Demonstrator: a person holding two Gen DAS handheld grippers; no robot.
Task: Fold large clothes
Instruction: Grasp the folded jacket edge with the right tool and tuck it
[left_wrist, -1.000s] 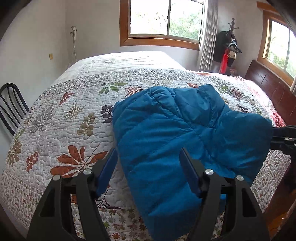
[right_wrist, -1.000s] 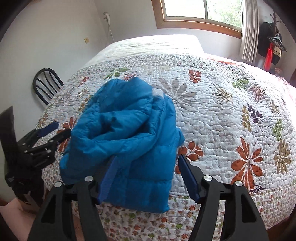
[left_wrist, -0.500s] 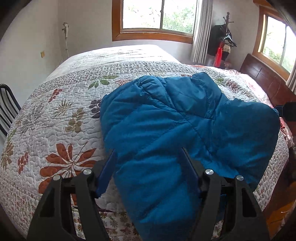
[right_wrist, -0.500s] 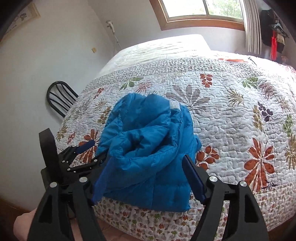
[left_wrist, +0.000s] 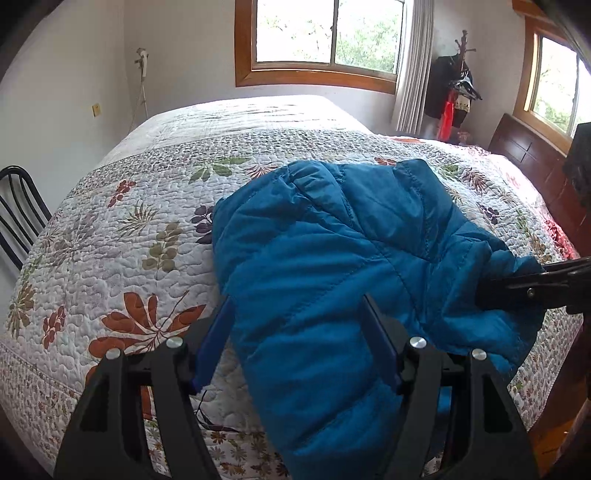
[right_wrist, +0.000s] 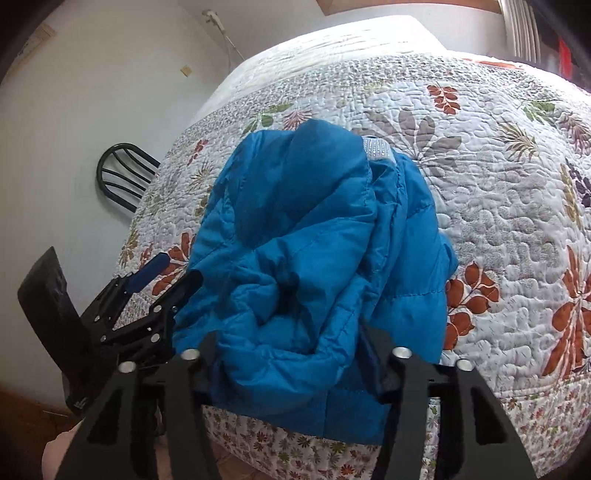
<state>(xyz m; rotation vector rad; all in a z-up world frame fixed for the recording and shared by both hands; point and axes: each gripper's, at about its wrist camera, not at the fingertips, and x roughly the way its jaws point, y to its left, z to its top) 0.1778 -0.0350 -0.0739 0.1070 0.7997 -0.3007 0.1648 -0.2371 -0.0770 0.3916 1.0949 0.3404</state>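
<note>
Item: blue puffer jacket (left_wrist: 332, 266), bunched at the near edge of the floral quilt (left_wrist: 110, 229), partly overhanging it.

Handling: judged light, soft, slick-shelled; best taken at hem or seam edges.

Left gripper (left_wrist: 295, 343): spread wide, fabric between its fingers, not pinched.

Right gripper (right_wrist: 288, 354): parted likewise around a fold.

Containers: none visible.

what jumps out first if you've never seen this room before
The bright blue puffer jacket grabs the eye, bunched near the bed's front edge with part hanging over. Under it, the white quilt with red, green and purple leaves covers the bed. The open left gripper and open right gripper each straddle the jacket's near edge.
</note>
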